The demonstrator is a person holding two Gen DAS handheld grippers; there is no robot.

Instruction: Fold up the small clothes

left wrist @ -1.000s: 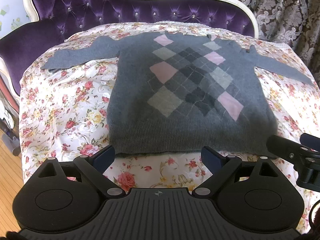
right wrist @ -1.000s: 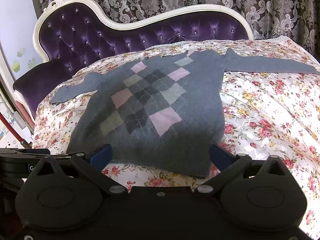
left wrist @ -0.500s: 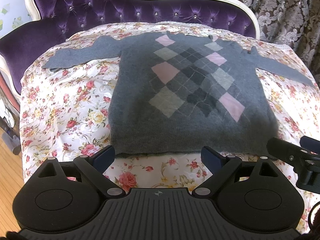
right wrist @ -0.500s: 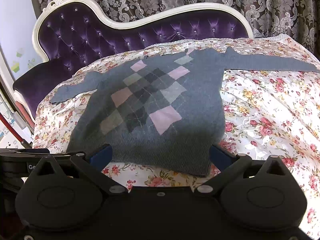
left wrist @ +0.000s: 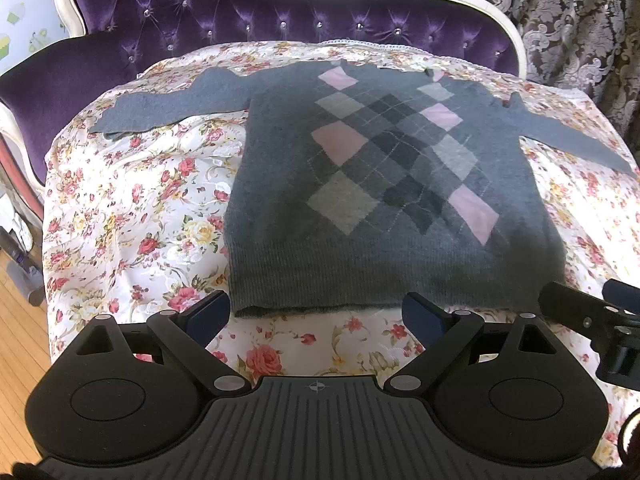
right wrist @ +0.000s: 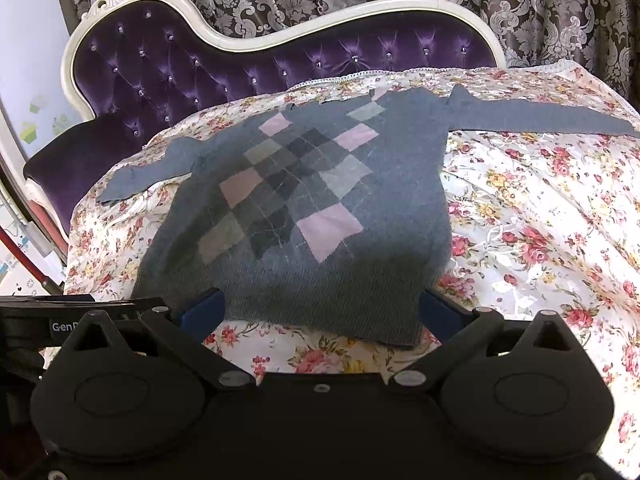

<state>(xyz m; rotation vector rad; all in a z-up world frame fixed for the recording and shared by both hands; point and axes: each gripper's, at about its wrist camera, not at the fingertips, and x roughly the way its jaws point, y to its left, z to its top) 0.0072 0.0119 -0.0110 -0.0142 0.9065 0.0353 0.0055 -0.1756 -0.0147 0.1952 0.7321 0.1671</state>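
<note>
We see grey argyle sweater (left wrist: 384, 184) flat, sleeves spread, on floral sheet (left wrist: 132, 216). Left gripper (left wrist: 316, 314) and right gripper (right wrist: 320, 312) jaws wide, empty, at sweater's 6 o'clock hem.

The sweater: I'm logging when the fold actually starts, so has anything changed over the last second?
Hardly anything. Both views creep very slightly toward the hem of the sweater; the left gripper and right gripper are open as before, near the hem, holding nothing. The sweater lies flat as before on the floral cover, both sleeves spread, no fold begun.
</note>
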